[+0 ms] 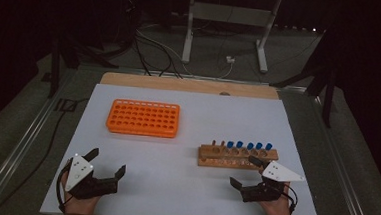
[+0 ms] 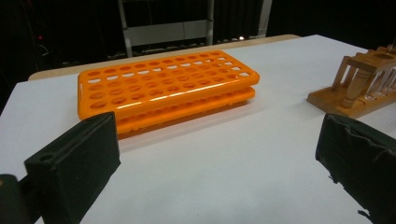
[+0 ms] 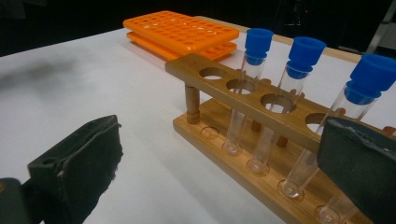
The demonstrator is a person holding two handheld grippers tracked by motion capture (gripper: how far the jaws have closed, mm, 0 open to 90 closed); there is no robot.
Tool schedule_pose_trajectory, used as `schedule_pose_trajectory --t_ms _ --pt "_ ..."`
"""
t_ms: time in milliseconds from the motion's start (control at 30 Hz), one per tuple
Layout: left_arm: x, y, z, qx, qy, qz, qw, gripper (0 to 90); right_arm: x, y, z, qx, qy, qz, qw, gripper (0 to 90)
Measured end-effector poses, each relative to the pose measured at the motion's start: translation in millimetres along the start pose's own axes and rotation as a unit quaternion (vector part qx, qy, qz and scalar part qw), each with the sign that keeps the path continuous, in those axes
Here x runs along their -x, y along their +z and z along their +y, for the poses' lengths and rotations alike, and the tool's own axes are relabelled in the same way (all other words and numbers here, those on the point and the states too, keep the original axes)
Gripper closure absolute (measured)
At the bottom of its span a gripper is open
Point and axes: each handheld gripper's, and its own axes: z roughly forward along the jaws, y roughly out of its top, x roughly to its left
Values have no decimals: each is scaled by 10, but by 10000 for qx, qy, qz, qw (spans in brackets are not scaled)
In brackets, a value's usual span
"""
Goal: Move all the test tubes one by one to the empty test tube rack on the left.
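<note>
Both your tongs are spread wide with nothing between them, low at the near edge of the white table (image 1: 183,187).

Your left gripper (image 1: 107,163) sits at the near left corner, jaws wide apart, looking along the table at the orange rack (image 1: 143,118), which lies well ahead of it toward the far side with its rows of holes unfilled; in the left gripper view that rack (image 2: 163,86) lies beyond the gap between the jaws. To the right stands the wooden rack (image 1: 237,156), carrying five clear tubes with blue caps (image 1: 249,145) in its back row. Your right gripper (image 1: 247,172) rests just in front of it, jaws parted, one tip right at the rack's near edge; the right gripper view shows the tubes (image 3: 240,100) upright in their holes.
</note>
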Motion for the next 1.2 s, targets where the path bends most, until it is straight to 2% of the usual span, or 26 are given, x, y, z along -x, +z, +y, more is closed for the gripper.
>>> schedule_pose_trajectory --t_ms 200,300,333,433,667,767,933,1000,1100,1167,1200 --pt "-34 -30 7 70 -36 131 9999 8 -27 -20 31 61 -30 26 10000 1" --pt "-44 -34 5 91 -55 184 9998 8 -41 -52 77 162 2 48 9999 2" --pt "-45 -32 4 91 -69 204 9997 8 -53 -89 127 285 35 51 9996 2" --pt "-45 -23 -2 71 -65 233 9997 8 -62 -142 209 424 12 -8 9991 2" --pt "-34 -24 -3 95 -25 282 9996 8 -5 -230 391 479 -22 -170 9987 2" --pt "-45 -10 -17 55 -67 322 9994 9 69 -281 493 473 -28 -304 9984 2" --pt "-54 -20 -19 60 -87 350 9993 9 326 -390 634 405 110 -743 9964 12" --pt "-54 -20 -20 58 -100 357 9993 9 367 -407 640 385 113 -814 9959 42" --pt "-56 -9 -27 47 -149 339 9993 9 517 -462 613 346 203 -994 9942 119" --pt "-57 -5 -30 25 -140 346 9993 9 546 -467 598 320 241 -1044 9937 136" --pt "-58 -5 -29 16 -143 356 9993 9 597 -471 557 263 318 -1089 9932 166"
